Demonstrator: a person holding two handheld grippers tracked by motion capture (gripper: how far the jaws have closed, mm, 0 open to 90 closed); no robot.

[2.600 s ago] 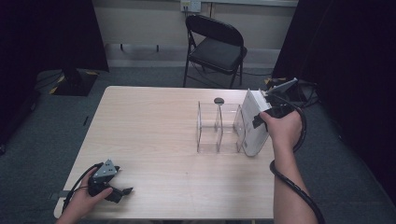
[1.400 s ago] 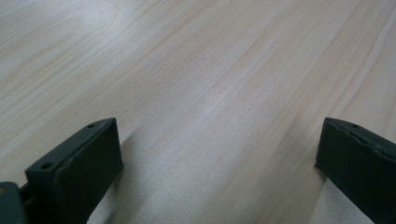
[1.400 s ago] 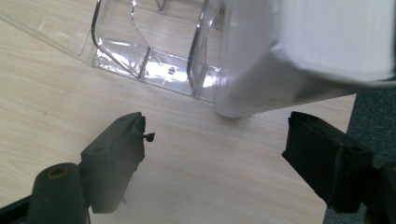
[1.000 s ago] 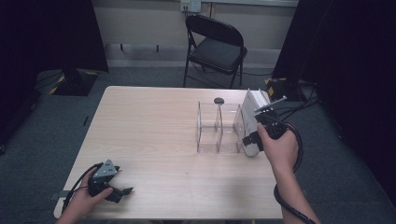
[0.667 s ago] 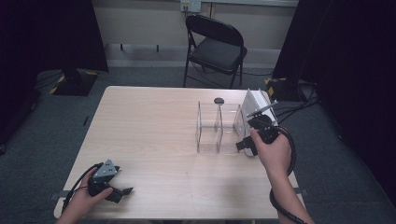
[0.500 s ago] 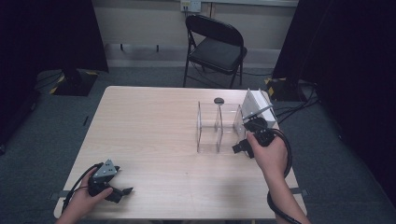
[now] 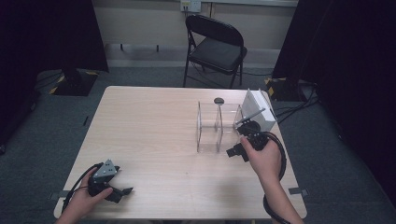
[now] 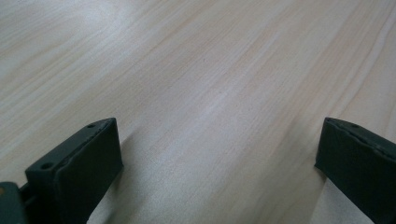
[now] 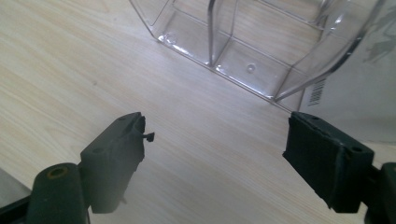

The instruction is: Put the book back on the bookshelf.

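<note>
A clear plastic organizer (image 7: 215,127) with open compartments stands right of the table's middle. A white box (image 7: 258,111) leans against its right side. My right gripper (image 7: 235,151) is just in front of the organizer's near right corner, low over the table, jaws open and empty. In the right gripper view the organizer (image 9: 243,46) lies ahead of the open right gripper (image 9: 215,130), with the white box (image 9: 359,88) at the right. My left gripper (image 7: 121,191) rests open near the table's front left corner. In the left gripper view the left gripper (image 8: 217,135) is over bare wood.
A small black round thing (image 7: 218,100) lies on the table (image 7: 149,126) behind the organizer. A black folding chair (image 7: 215,46) stands beyond the far edge. Cables run on the floor at the right.
My right gripper has drawn back from the white box toward the table's near side and sunk lower, its jaws still open. The left gripper has stayed where it was.
</note>
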